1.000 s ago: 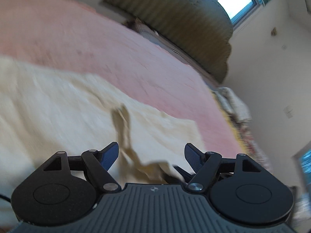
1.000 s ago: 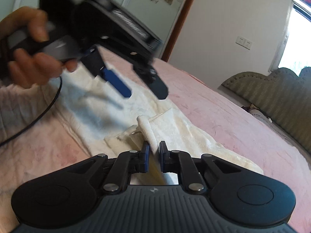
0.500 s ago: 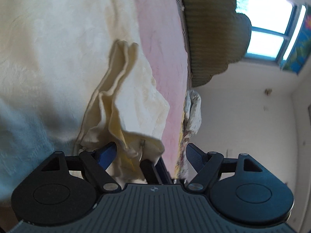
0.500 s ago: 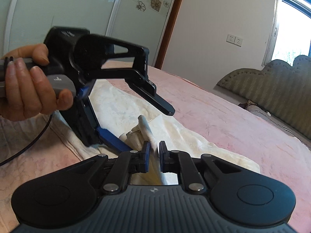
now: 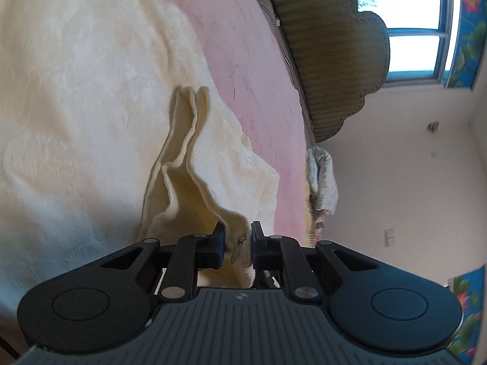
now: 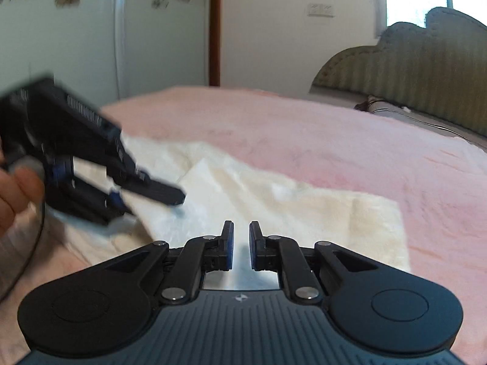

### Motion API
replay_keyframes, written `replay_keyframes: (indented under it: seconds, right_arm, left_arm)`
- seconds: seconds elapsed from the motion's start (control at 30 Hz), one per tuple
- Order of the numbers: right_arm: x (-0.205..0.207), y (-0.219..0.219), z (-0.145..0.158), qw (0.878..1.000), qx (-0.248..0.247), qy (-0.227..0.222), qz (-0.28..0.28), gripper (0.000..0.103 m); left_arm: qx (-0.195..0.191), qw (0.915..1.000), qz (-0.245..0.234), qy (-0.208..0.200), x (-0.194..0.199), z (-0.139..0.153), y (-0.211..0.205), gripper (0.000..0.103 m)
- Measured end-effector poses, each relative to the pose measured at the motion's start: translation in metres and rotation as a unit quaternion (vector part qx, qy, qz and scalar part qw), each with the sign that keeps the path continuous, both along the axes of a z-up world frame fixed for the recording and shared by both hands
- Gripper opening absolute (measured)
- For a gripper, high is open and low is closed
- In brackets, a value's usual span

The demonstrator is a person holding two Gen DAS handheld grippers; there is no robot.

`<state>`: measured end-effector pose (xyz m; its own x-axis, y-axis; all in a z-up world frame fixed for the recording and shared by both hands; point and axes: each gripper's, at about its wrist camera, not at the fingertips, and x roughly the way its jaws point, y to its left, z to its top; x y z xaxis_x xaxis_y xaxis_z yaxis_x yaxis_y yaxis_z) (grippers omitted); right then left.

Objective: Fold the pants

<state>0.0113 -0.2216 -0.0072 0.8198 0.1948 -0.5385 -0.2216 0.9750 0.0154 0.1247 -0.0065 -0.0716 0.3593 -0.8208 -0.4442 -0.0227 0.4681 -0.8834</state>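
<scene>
Cream pants [image 5: 91,97] lie spread on the pink bed [image 5: 243,60]. In the left wrist view, my left gripper [image 5: 238,243] is shut on a bunched edge of the pants, and lifted folds run away from the jaws. In the right wrist view, my right gripper [image 6: 241,245] has its jaws close together with a narrow gap and nothing between them, above the pants [image 6: 274,200]. The left gripper [image 6: 127,182] shows there blurred at the left, held by a hand.
A green padded headboard [image 6: 426,70] stands at the bed's far right end, under a window [image 5: 426,30]. A patterned cloth bundle [image 5: 322,176] hangs at the bed's edge. A wardrobe [image 6: 76,30] and a brown door frame stand behind the bed.
My left gripper has closed on the pants edge that the right gripper held. The right gripper has let go of that fold and drawn back; the pants now lie flatter.
</scene>
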Motion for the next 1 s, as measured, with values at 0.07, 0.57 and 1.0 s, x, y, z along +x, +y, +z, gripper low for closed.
replay_keyframes:
  seconds: [0.07,0.57,1.0]
  right_arm:
    - [0.002,0.012,-0.001,1.000,0.015,0.001,0.027,0.010]
    - [0.005,0.028,-0.011,0.999,0.012,0.024,0.034,0.010]
    - [-0.003,0.038,-0.020,0.998,-0.040,0.013,0.037,0.010]
  left_arm:
    - [0.030,0.9994,-0.001,-0.018,-0.004,0.006,0.000,0.016]
    - [0.091,0.9953,0.006,-0.032,-0.011,-0.004,0.011,0.016]
    - [0.276,0.9355,0.016,-0.220,-0.018,0.067,-0.011,0.046]
